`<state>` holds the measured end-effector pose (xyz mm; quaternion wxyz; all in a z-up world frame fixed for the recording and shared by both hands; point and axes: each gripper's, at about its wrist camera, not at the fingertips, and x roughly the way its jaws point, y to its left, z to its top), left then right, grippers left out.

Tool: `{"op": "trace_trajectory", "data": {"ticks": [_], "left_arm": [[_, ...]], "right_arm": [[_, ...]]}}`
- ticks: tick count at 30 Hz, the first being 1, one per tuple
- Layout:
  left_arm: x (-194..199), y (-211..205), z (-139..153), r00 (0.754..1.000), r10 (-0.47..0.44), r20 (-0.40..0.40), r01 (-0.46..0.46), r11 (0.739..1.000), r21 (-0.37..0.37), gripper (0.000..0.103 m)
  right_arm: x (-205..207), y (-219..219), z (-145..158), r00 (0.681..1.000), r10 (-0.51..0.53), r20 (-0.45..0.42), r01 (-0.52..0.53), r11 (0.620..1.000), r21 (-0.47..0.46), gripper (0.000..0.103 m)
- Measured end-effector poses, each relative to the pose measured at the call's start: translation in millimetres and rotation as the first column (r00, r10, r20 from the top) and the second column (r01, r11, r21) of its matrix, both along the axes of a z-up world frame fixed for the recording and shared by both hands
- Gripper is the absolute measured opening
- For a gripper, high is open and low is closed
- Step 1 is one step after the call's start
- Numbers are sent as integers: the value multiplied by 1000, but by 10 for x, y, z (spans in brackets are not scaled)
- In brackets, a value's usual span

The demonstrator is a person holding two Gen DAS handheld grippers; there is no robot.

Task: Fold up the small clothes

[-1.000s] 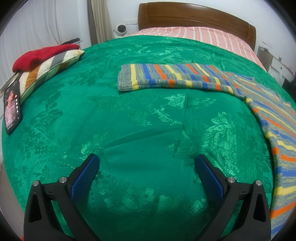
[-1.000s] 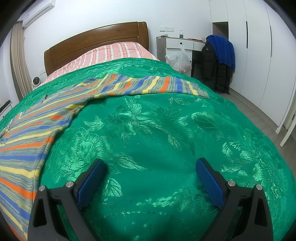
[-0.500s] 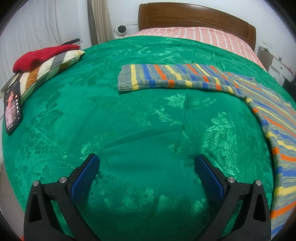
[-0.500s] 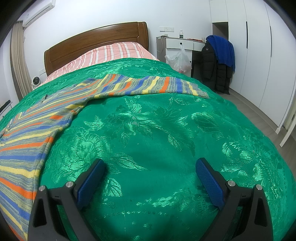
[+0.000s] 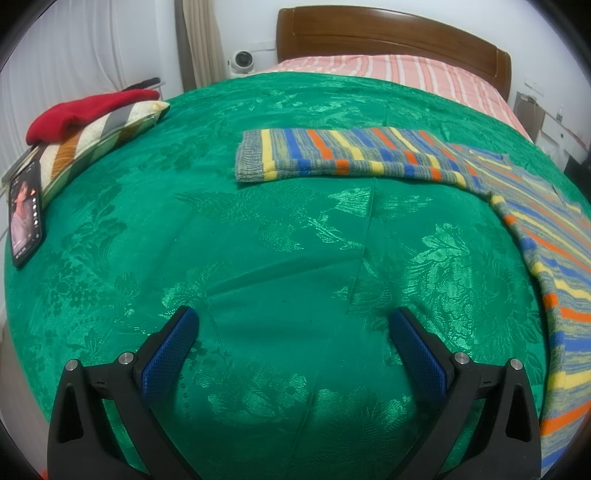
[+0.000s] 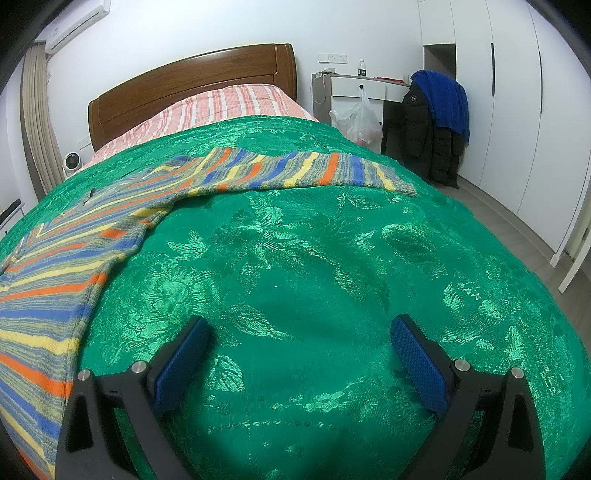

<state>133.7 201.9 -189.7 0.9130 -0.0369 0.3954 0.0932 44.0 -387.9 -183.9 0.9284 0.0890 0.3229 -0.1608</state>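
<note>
A striped knit sweater lies spread flat on the green bedspread (image 5: 295, 240). In the left wrist view its left sleeve (image 5: 351, 155) reaches out to the left and its body (image 5: 554, 258) runs down the right edge. In the right wrist view its body (image 6: 55, 277) fills the left side and its other sleeve (image 6: 314, 171) stretches right. My left gripper (image 5: 293, 325) is open and empty above bare bedspread, left of the sweater body. My right gripper (image 6: 299, 332) is open and empty, right of the body.
A striped pillow (image 5: 96, 140) with a red garment (image 5: 85, 112) on it and a phone (image 5: 25, 214) lie at the bed's left edge. The wooden headboard (image 5: 388, 33) is at the far end. A desk (image 6: 362, 92), a jacket-hung chair (image 6: 436, 125) and white wardrobes (image 6: 517, 110) stand to the right.
</note>
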Motion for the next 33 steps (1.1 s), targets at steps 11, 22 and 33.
{"op": "trace_trajectory", "data": {"ticks": [11, 22, 33], "left_arm": [[2, 18, 7, 1000, 5, 12, -5, 1000, 3, 103], [-20, -16, -13, 999, 11, 32, -12, 1000, 20, 103], [-51, -65, -24, 999, 21, 43, -22, 999, 36, 103]], "right_arm": [[10, 15, 10, 1000, -3, -14, 2, 1000, -11, 98], [41, -1087, 697, 999, -33, 20, 25, 951, 308, 99], [800, -2441, 19, 985, -167, -32, 123, 572, 811, 75]]}}
